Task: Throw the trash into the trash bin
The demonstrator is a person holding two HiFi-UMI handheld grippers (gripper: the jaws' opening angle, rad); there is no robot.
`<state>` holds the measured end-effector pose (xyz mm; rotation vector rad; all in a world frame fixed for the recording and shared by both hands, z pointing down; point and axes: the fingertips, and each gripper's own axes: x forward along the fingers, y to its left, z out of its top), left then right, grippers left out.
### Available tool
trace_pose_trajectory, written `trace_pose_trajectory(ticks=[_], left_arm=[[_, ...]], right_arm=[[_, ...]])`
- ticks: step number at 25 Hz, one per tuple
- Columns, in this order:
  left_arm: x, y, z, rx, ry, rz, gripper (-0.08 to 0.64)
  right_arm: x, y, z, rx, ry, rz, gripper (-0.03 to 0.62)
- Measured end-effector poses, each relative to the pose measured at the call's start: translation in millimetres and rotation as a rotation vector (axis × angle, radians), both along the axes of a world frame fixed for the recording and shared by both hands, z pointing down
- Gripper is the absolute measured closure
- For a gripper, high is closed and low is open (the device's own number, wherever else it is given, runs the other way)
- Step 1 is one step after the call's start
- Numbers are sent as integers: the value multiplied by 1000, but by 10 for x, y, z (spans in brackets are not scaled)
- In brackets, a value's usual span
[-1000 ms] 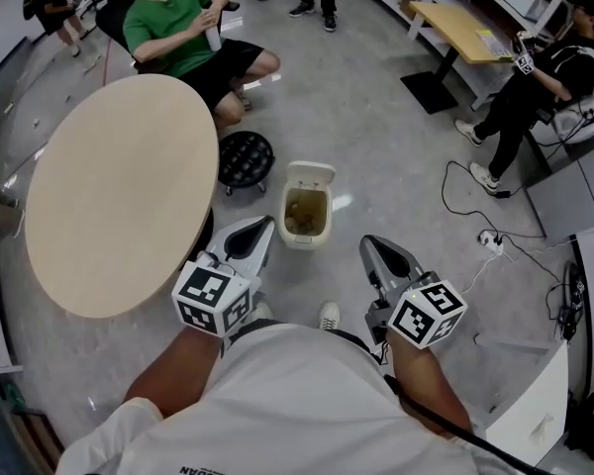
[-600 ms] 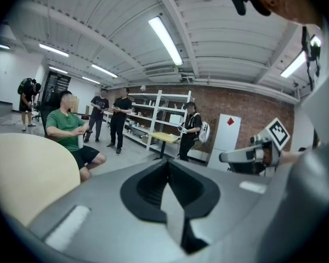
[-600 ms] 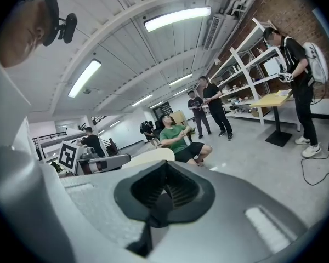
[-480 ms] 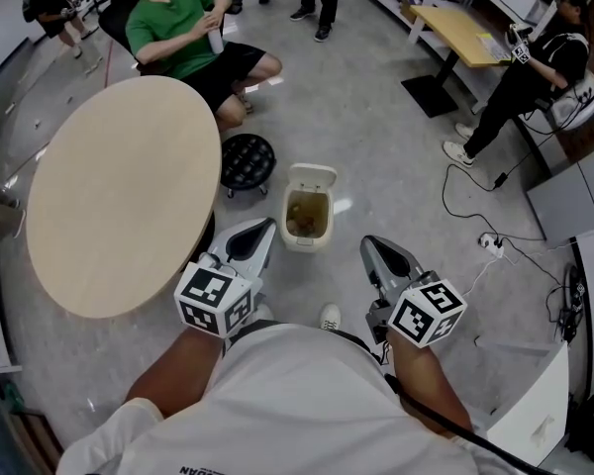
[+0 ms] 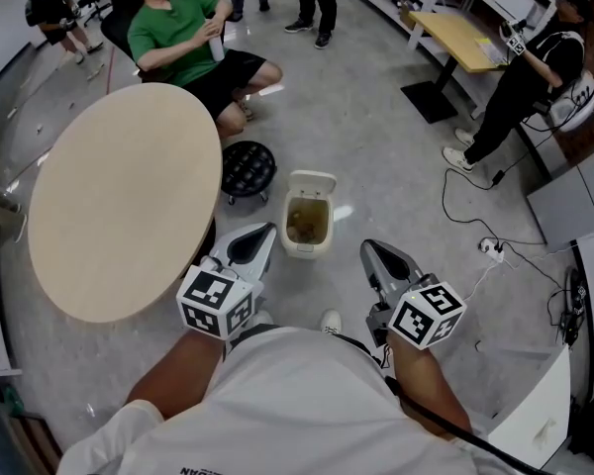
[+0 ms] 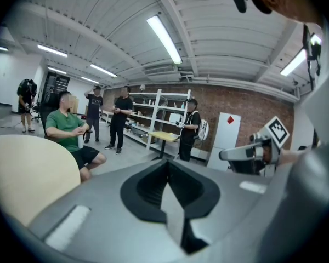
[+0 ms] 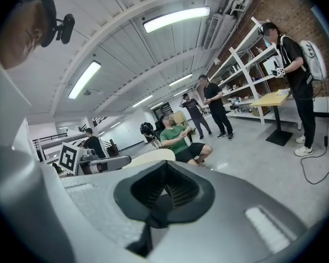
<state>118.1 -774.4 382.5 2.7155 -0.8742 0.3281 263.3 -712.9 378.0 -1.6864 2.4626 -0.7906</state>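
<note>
A small white trash bin (image 5: 289, 248) stands on the grey floor with its lid (image 5: 310, 181) flipped up, and brownish trash (image 5: 306, 220) lies inside. My left gripper (image 5: 267, 229) hovers just near-left of the bin, its jaws shut with nothing between them. To the bin's near-right, my right gripper (image 5: 367, 244) is also shut and holds nothing. In the left gripper view the left gripper (image 6: 167, 164) shows its jaws meeting, and the right gripper shows at the right (image 6: 247, 153). The right gripper view shows the right gripper (image 7: 164, 167) closed too. The bin is out of both gripper views.
A round beige table (image 5: 119, 196) is on the left, with a black stool (image 5: 246, 164) beside the bin. A seated person in green (image 5: 193, 38) is beyond the table. Another person (image 5: 520, 77), a desk (image 5: 460, 38) and floor cables (image 5: 490, 243) are on the right.
Both grippers keep their places and stay shut. The head view has shifted slightly, so the bin and table sit a little lower. The person at the right has changed posture.
</note>
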Motion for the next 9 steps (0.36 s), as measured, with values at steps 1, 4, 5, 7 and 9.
trace_pose_trajectory(ticks=[1,4,5,7,9], left_arm=[[0,8,12,-3,-1,-1,554],[-3,30,36,-6,-2,-1,554],[-3,32,41,-5,-2,0,554],[-4,27,49,-2,-2,1,554],[-6,18,54,0,-2,2,554]], right_arm=[[5,3,0,0,-2,1,591],[7,11,12,1,-6,1,591],[9,12,19,1,-5,2,591],[13,12,30,2,0,3,591],[15,7,38,4,5,3,591]])
